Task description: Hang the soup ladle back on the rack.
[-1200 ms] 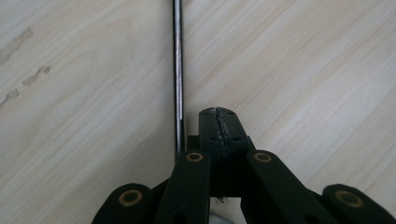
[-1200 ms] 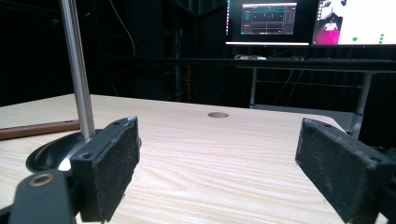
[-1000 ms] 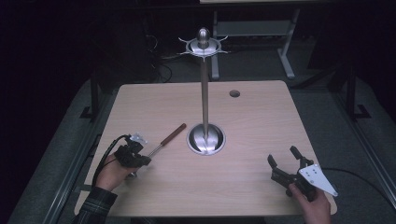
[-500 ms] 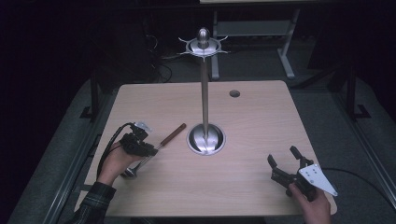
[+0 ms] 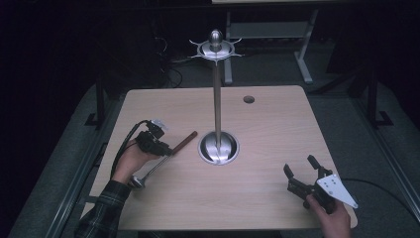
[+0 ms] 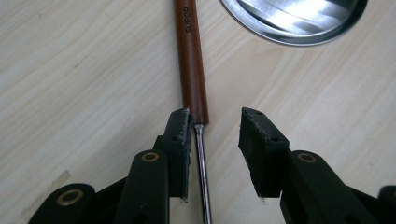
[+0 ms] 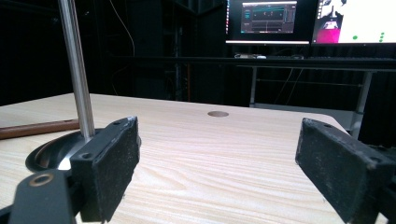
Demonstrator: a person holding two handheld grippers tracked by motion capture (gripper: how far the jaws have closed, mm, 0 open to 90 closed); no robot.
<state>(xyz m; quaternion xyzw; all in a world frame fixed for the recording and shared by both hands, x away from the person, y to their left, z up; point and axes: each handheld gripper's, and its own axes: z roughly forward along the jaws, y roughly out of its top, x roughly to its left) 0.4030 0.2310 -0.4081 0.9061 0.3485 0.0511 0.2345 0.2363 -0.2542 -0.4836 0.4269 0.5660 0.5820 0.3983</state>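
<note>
A dark room with 2 lit monitors at the upper right of the right gripper view surrounds a pale wooden table [image 5: 257, 134] with a small round hole near its far edge. At centre frame in the high view stands a tall polished steel stand [image 5: 216, 99] on a round domed base, its top ringed with hooks, probably meant for hanging utensils.

A long utensil with a reddish-brown wooden handle and thin steel shaft [image 5: 171, 151] lies diagonally left of the base. The left gripper [image 6: 215, 133] is spread apart astride it where handle meets shaft, 1 jaw touching the handle end, likely ready to pinch there. The hand reaches in from lower left, sleeve in plaid.

The right gripper [image 5: 301, 171] rests at lower right, jaws wide, grasping nothing, aimed toward the stand.
</note>
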